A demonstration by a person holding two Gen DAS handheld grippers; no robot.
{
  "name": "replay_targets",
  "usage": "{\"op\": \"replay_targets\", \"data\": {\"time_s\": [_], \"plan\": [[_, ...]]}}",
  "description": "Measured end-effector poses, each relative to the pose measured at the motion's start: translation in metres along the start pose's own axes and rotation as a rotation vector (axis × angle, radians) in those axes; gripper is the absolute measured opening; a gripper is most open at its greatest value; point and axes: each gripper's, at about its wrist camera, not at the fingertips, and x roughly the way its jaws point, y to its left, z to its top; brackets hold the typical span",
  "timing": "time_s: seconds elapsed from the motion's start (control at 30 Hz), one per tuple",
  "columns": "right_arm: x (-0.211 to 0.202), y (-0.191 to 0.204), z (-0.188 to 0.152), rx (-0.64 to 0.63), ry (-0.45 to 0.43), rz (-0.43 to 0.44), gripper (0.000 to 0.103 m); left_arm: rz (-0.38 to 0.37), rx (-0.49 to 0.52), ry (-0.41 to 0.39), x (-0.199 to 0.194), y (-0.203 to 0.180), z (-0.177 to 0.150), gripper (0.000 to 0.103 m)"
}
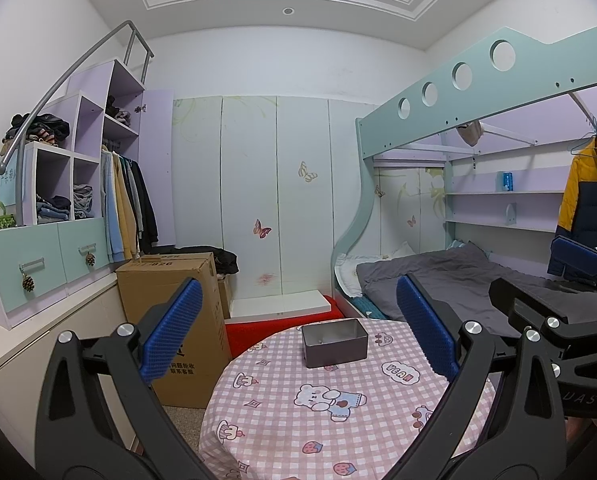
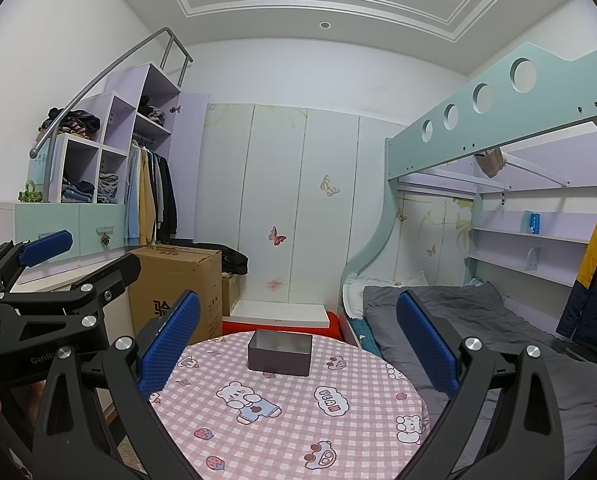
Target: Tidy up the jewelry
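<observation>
Both claws stood apart and empty, my left gripper [image 1: 298, 332] and right gripper [image 2: 298, 334] raised above the table [image 2: 290, 420]. One open grey box [image 2: 280, 353] sat at its far side, contents unclear. It looked stiff, light and thin-walled; I'd pinch one wall.
</observation>
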Motion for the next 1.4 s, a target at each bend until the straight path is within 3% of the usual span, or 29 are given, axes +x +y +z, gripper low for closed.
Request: {"op": "replay_targets", "data": {"time_s": [1.4], "plan": [[0.016,-0.006,-0.009,-0.001,0.034,-0.015,0.095,-0.005,0.006,0.028,0.023,0.002,-0.010,0.096]]}}
